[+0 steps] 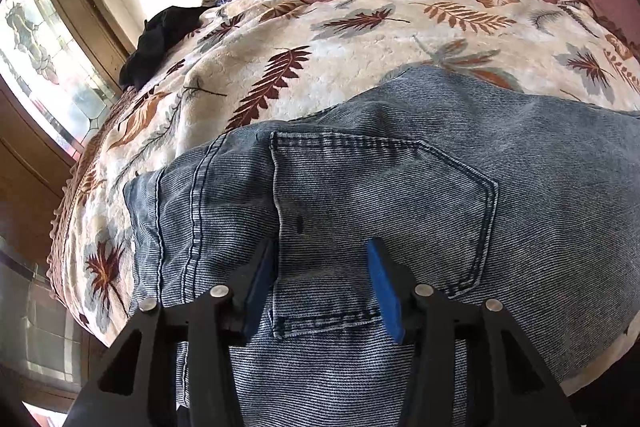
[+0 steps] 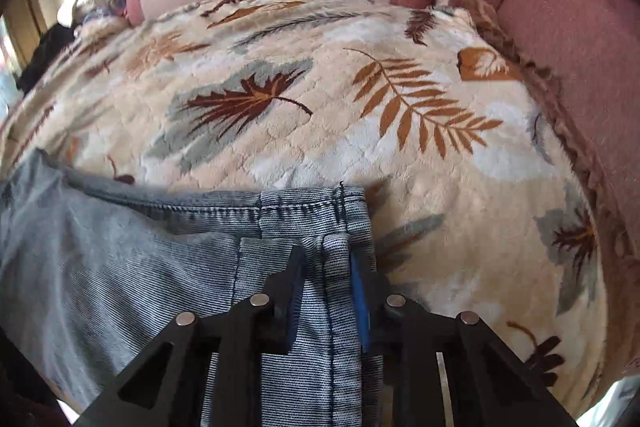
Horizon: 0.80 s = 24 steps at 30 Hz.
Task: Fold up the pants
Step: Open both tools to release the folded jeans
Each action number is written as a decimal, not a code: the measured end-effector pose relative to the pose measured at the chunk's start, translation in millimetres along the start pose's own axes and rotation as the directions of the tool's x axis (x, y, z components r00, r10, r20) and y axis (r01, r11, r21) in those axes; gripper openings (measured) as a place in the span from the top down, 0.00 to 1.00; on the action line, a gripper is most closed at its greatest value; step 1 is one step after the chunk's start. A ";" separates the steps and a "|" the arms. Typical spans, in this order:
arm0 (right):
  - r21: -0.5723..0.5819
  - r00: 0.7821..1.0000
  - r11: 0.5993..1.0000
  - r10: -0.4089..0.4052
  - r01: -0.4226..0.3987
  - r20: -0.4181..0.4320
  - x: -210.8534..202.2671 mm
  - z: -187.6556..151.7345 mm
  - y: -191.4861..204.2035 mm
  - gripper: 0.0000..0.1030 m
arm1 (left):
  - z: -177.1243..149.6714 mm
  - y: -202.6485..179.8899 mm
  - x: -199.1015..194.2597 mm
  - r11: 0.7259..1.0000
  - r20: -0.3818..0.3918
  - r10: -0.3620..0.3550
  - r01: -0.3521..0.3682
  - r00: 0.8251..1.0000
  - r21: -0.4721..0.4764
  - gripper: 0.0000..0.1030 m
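On leaf-print blanket (image 2: 280, 75), jeans (image 1: 380, 187) cut off; left gripper (image 1: 322, 259) jaws released, right gripper (image 2: 326, 267) jaws clenching hem.

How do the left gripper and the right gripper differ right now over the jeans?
The left gripper stands open above the back pocket, its pads clear of the denim; the right gripper is narrow, pinching a bunched hem edge of the jeans. The left sits mid-garment, the right at the cloth's edge beside the leaf-print blanket. Both point steeply down and have blue pads.
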State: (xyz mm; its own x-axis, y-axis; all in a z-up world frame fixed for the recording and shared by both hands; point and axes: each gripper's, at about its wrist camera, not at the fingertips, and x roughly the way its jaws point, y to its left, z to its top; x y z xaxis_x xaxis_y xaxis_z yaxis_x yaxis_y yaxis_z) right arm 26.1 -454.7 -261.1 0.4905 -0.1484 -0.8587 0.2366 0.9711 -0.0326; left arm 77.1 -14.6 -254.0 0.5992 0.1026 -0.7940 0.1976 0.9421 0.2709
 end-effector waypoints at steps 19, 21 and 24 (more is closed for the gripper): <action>0.115 0.994 0.989 -0.094 0.087 0.059 15.0 25.7 -7.2 0.79 | 5.7 35.9 -4.3 0.995 -0.025 -0.004 0.002 1.000 -0.100 0.12; 0.168 0.994 0.983 -0.089 0.078 0.057 5.2 25.9 -14.8 0.67 | 9.7 49.7 -21.9 0.994 0.047 0.037 -0.032 0.998 -0.109 0.12; 0.222 0.991 0.973 -0.088 0.064 0.101 -21.1 23.2 -24.3 0.64 | 13.1 77.6 -40.3 0.987 0.103 0.091 -0.076 0.991 -0.139 0.12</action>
State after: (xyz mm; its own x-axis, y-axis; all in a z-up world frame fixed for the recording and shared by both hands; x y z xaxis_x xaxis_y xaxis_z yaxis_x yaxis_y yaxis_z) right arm 29.4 -479.5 -230.3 0.5502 -0.2518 -0.7962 0.4478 0.8937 0.0268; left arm 78.5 50.2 -193.9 0.6915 0.1542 -0.7057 0.0416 0.9668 0.2520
